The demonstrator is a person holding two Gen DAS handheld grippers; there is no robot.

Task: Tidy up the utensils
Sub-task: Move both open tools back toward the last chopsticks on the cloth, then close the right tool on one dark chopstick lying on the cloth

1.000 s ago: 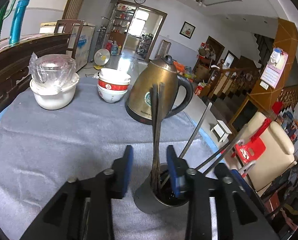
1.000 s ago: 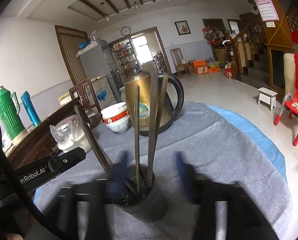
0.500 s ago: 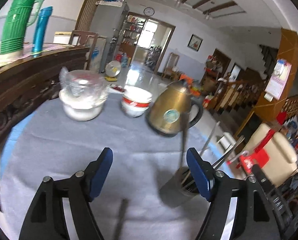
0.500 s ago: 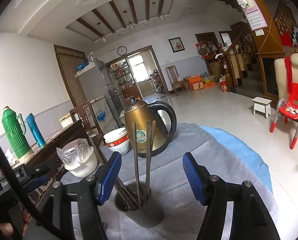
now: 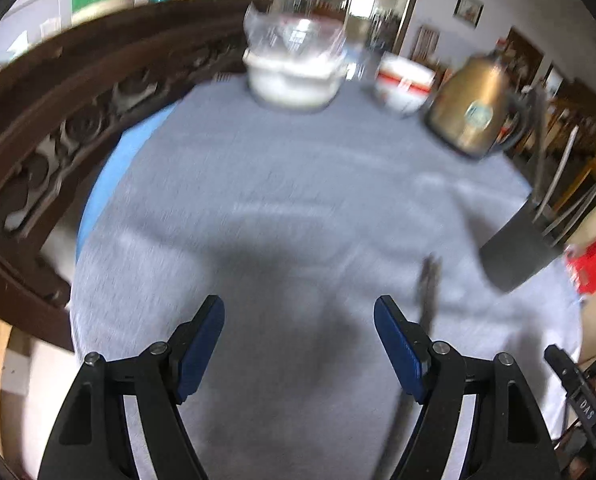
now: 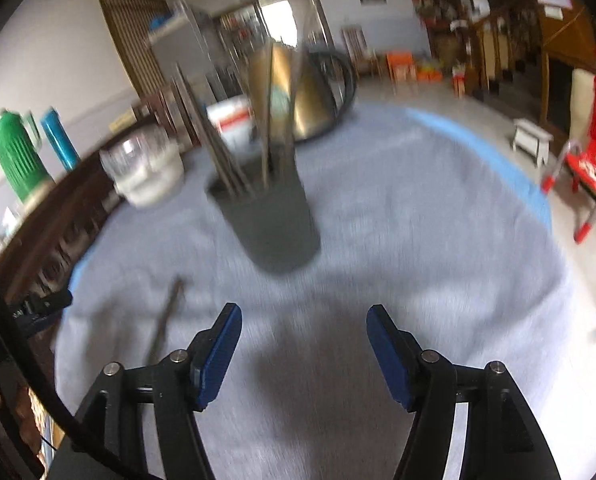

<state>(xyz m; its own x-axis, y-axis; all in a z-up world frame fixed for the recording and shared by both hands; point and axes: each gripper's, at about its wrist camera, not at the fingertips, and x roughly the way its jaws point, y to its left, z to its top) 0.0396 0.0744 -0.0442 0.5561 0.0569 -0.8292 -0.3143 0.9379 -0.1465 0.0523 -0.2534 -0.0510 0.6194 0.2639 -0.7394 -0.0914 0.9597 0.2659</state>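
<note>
Hovering over the grey cloth (image 5: 281, 184) that covers the round table, the left gripper (image 5: 298, 320) has its blue pads spread wide with only bare fabric between them. The right gripper (image 6: 304, 330) is set much the same, jaws well apart and holding nothing, its shadow pooled on the cloth below.

Just outside the left gripper's right-hand finger lies one dark, slender utensil (image 5: 428, 292), flat on the cloth; the blur makes it hard to name, though it looks like a chopstick or a thin handle. The right wrist view shows it too, lying to the left of that gripper's pads.

A little farther on stands the dark grey utensil holder (image 6: 269, 220), upright on the cloth and ahead of the right gripper, slightly to its left. From the left gripper's side it sits off near the right edge of the table. Several long utensils (image 6: 265, 120) stick up out of it, dark sticks and pale metal handles leaning apart in different directions.

Beyond the holder, a brass-coloured electric kettle (image 5: 472, 108) with a black handle stands near the far rim of the table. Beside it is a stack of white bowls with a red band (image 5: 404, 82), and next to that a white pot with a clear plastic bag (image 5: 295, 56) bunched on top.

Behind the table runs a dark carved wooden sideboard (image 5: 77, 116), with a green thermos (image 6: 15, 160) and a blue flask (image 6: 59, 142) on it.
</note>
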